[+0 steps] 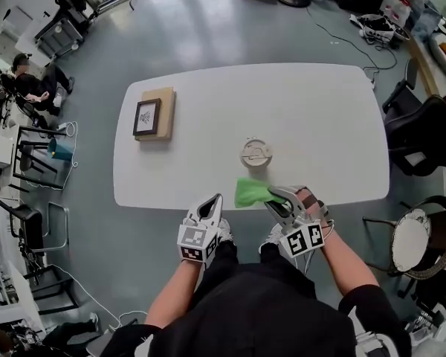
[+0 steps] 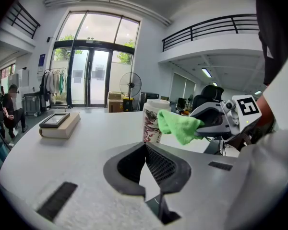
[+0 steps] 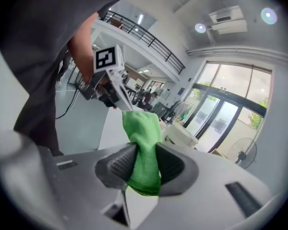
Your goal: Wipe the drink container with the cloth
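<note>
I find open table [image 1: 320,117] around the cup [image 1: 256,155] from 11 through 3 o'clock; the cloth [image 1: 250,192] crowds its 6 o'clock side, and a framed picture [image 1: 147,117] sits well apart at 10 o'clock.

We are wearing a black short-sleeved top [image 1: 267,314] and white shoes [image 1: 272,236]. Our left gripper [image 1: 210,205] at six o'clock and right gripper [image 1: 276,198] at five o'clock are showing grey jaws, each carrying a white cube [image 1: 195,242] with black square markers.

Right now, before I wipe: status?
Left gripper shut, empty. Right gripper shut on cloth. Cup upright, cloth at its near side, contact unclear. Nothing between.
</note>
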Tool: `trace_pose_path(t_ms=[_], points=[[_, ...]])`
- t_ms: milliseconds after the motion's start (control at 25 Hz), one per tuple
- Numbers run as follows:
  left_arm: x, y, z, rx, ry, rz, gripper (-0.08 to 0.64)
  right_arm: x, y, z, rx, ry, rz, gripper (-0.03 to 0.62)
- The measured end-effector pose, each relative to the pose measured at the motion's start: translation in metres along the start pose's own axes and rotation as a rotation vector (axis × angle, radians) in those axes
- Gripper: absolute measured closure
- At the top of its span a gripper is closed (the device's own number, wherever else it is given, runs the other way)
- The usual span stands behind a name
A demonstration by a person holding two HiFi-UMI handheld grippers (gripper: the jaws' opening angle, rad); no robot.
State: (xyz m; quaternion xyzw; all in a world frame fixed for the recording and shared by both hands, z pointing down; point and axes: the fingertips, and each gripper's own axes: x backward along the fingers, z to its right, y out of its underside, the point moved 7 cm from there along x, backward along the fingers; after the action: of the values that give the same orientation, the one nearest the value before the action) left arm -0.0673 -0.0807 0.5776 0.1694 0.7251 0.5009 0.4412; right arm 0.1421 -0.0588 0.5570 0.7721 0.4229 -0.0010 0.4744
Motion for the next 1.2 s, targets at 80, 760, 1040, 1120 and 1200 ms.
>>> trace_pose_path(t_ms=[80, 760, 1040, 1120, 1200], points=[[-0.003, -0.004, 0.003, -0.025, 0.003, -0.001, 0.546, 0.012, -0.011, 0.011, -0.073, 0.062, 0.029, 0.468], [-0.018, -0.018, 0.036, -0.075, 0.031, 0.034, 0.546, 0.032, 0.016, 0.086, -1.073, 0.351, 0.316, 0.469], [-0.01, -0.014, 0.032, -0.074, 0.012, 0.018, 0.546, 0.015, 0.047, 0.077, -1.401, 0.3, 0.292, 0.469], [-0.01, -0.011, 0.03, -0.067, 0.017, 0.017, 0.546, 0.009, 0.054, 0.074, -1.501, 0.281, 0.281, 0.469], [-0.011, -0.008, 0.031, -0.064, 0.023, 0.016, 0.546, 0.002, 0.064, 0.071, -1.599, 0.255, 0.262, 0.471]])
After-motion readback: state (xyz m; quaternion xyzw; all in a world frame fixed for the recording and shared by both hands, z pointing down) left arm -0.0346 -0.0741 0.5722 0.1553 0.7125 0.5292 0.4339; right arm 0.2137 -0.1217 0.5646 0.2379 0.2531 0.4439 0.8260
